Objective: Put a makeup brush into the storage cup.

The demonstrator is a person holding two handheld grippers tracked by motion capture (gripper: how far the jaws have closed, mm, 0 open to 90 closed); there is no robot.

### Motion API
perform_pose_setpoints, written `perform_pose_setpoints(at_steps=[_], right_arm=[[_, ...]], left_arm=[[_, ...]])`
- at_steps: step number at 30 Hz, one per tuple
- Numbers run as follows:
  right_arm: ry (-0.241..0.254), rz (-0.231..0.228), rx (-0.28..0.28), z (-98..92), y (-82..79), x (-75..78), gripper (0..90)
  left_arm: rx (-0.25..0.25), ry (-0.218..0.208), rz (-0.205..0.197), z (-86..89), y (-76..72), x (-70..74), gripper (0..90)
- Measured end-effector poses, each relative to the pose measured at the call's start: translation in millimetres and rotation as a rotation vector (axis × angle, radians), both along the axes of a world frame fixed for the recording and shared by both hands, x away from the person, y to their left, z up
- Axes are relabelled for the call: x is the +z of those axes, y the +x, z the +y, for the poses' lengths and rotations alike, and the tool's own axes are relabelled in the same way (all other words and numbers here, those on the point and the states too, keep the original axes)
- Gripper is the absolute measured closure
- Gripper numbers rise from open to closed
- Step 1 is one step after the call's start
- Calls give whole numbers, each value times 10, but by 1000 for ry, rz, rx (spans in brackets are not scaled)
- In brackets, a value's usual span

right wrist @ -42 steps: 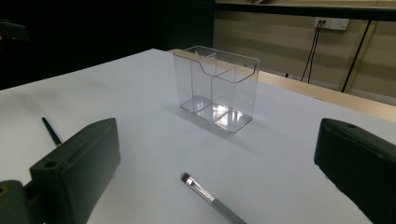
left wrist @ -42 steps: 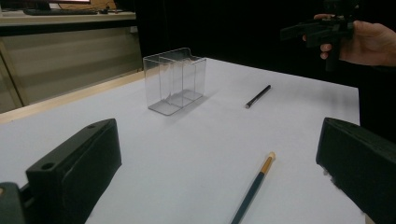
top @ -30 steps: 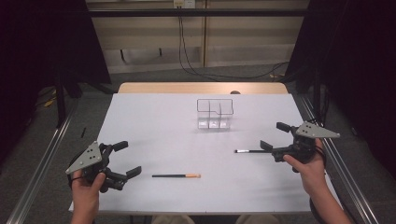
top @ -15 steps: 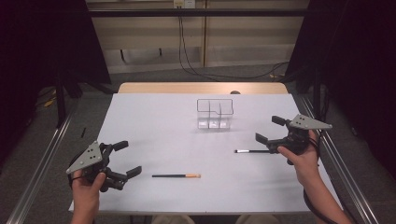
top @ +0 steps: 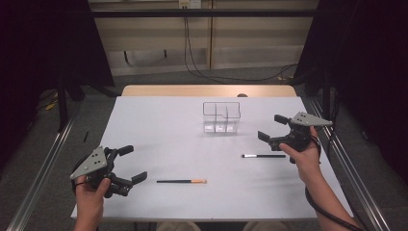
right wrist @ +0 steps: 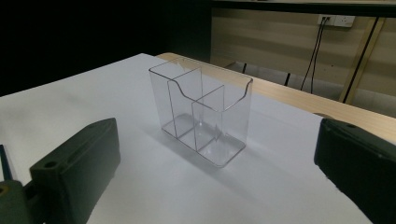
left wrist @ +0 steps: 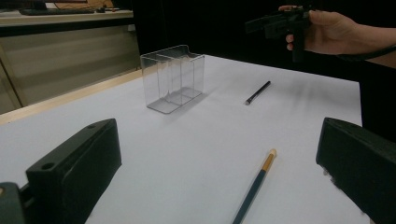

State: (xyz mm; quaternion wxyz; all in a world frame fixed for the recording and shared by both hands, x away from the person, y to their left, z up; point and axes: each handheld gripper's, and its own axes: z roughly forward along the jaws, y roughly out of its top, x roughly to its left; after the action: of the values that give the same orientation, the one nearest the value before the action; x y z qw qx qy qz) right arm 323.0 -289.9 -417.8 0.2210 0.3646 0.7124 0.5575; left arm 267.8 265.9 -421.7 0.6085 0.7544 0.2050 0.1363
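1. Clear plastic holder [top: 221, 117] stands upright at the far middle of the white table [top: 159, 125], three compartments, all empty as far as I can see.
2. Black pen [top: 263, 155] lies flat on the table right of centre, long axis running left-right in the high view, pale tip toward the middle.
3. Pencil [top: 181, 181] lies flat nearer my edge, also left-right, orange end pointing right.
4. My right gripper [top: 278, 128] hangs above the table, jaws wide apart, nothing between them. Pen sits just below and on my side of it, near my right hand [top: 303, 156].
5. Right gripper view looks at the holder, so the jaws point past the pen, not at it.
6. My left gripper [top: 129, 164] is low over the near left of the table, jaws also spread, empty. Pencil lies to its right, close, dark end nearest the jaws.
7. Left gripper view: pencil [left wrist: 254, 185] runs away from me between the jaws, pen [left wrist: 258, 92] farther off, holder [left wrist: 173, 77] beyond to the left.
8. Judgement: right hand is nearer the pen, left nearer the pencil. Likely next is right gripper tipping down and back to straddle the pen across its long axis.
9. Both are well apart from the holder; nothing is in it yet.
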Motion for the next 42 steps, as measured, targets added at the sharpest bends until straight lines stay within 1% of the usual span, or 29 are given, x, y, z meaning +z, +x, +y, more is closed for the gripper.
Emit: perform_pose_setpoints(at_steps=[7,8,9,12,15,16,18,19,21,23,25,26,28,30,32,37,39,41,42], right_arm=[[-9,22,7,26,98,-43,0],[-13,22,8,26,112,-49,0],[-16,25,8,25,120,-53,0],[-21,34,9,19,144,-70,0],[-31,40,11,10,161,-83,0],[-33,43,10,10,165,-85,0],[-39,54,14,7,179,-90,0],[-46,60,19,6,189,-92,0],[-70,74,29,5,206,-94,0],[-97,98,47,6,225,-98,1],[-138,121,65,11,241,-104,5],[-153,132,77,15,249,-108,4],[-190,159,93,22,264,-113,4],[-220,176,108,29,278,-112,4],[-249,193,119,37,290,-103,5],[-346,237,166,81,321,-72,10],[-374,255,184,99,336,-68,11],[-406,288,203,112,355,-71,13],[-425,295,213,119,366,-74,17]], left_arm=[[-4,11,4,-5,7,-7,0],[-1,3,5,-10,6,-12,0],[-2,0,7,-13,5,-18,0],[-5,14,6,-10,12,-24,0],[-3,10,12,-17,12,-29,0],[-13,10,13,-16,19,-31,0],[-11,6,19,-22,20,-36,0],[-8,12,17,-23,21,-36,0],[-16,11,19,-28,26,-39,0],[-18,12,20,-32,26,-40,0],[-18,12,23,-36,26,-43,0],[-28,12,24,-38,29,-47,0],[-23,23,24,-46,29,-50,0],[-30,18,29,-54,32,-55,0],[-26,23,31,-57,31,-57,0],[-28,23,39,-57,40,-67,0],[-35,25,40,-55,47,-71,0],[-31,26,43,-61,45,-71,0],[-31,29,41,-62,47,-71,0]])
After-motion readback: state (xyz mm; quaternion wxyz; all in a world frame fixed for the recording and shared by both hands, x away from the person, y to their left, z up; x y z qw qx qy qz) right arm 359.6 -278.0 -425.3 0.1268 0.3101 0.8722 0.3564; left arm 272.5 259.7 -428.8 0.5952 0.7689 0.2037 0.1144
